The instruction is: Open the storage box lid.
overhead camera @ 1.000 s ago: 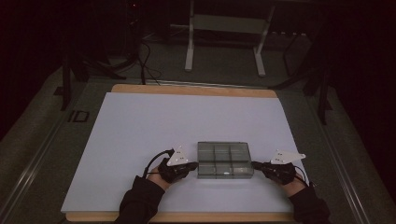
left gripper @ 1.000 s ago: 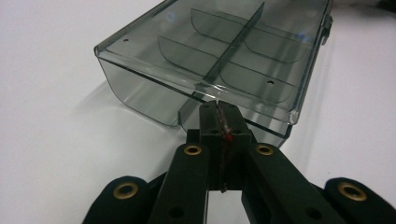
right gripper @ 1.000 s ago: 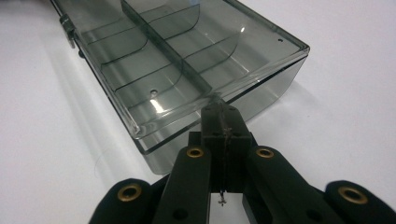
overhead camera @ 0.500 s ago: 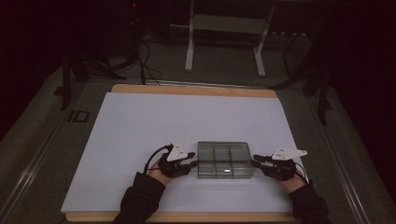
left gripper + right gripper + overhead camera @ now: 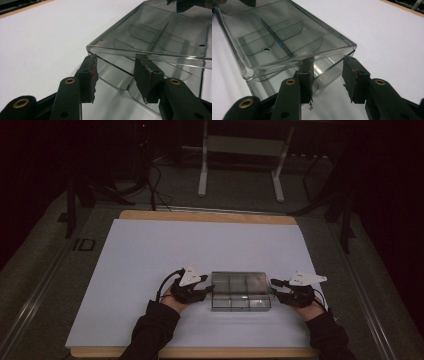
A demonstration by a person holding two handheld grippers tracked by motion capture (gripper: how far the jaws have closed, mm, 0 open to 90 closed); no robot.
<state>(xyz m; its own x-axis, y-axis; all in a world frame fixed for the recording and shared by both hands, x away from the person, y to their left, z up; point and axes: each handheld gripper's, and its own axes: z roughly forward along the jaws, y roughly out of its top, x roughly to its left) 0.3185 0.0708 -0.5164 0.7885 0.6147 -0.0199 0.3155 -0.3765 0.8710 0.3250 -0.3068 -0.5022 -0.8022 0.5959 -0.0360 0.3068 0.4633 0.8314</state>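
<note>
- High view, bottom of the frame: two dark sleeves enter from the lower edge, one lower left of centre, one lower right.
- Left claw sits at the left end of the clear divided box; right claw sits at the right end of the box.
- Left gripper view, lower half: the jaws have just been opening and now stand spread, tips just under the box's lid edge; no pad presses on the box.
- Right gripper view, lower half: the jaws have just been opening and stand spread at the near corner of the box; the left tip lies close against the lid rim, contact cannot be confirmed.
- Box position: on the white counter, lower centre of the high view, lid closed, dividers visible through it.
- Upper part of the high view: a metal stand on the dark floor beyond the counter.
</note>
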